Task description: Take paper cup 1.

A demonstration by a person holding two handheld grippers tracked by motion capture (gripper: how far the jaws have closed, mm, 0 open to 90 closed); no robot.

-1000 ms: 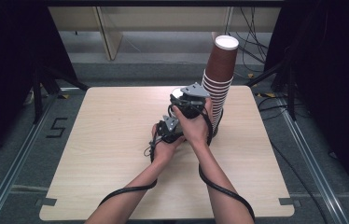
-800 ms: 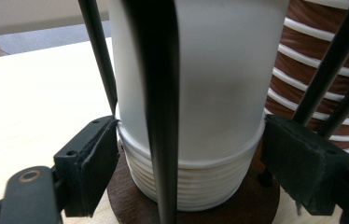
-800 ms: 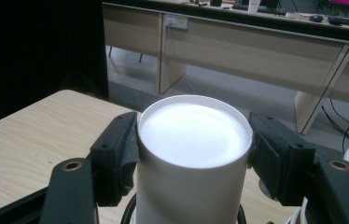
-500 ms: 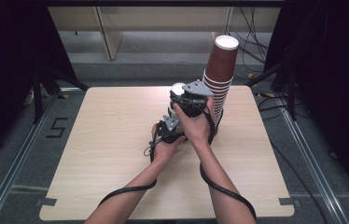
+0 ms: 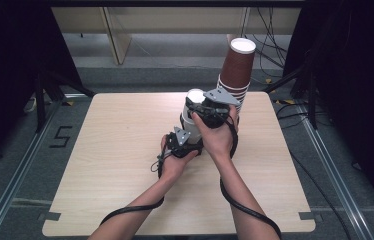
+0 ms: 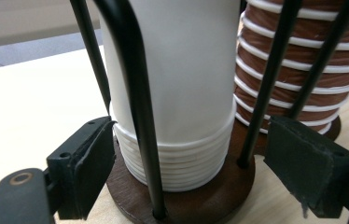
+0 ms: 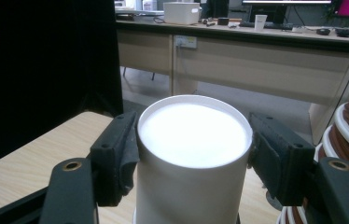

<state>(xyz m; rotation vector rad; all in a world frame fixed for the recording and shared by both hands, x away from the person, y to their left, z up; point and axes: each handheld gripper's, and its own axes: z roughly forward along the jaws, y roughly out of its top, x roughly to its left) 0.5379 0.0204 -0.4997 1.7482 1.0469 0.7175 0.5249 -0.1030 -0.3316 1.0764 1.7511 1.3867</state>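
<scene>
My left claw (image 5: 187,131) sits low at the foot of the white stack (image 6: 172,154), which stands in a wire holder (image 6: 137,107) on a round brown base (image 6: 219,191) near the table's (image 5: 100,175) far right. Its jaws have just been opening: they flank the stack's lower rims, the left pad close beside them, the right pad well clear, so nothing is gripped. Just right of it, my right claw (image 7: 193,154) is up at the top white cup (image 7: 192,140), both pads pressed on its wall just under the upturned bottom. Further right, touching distance away, rises the brown stack (image 5: 235,70).
</scene>
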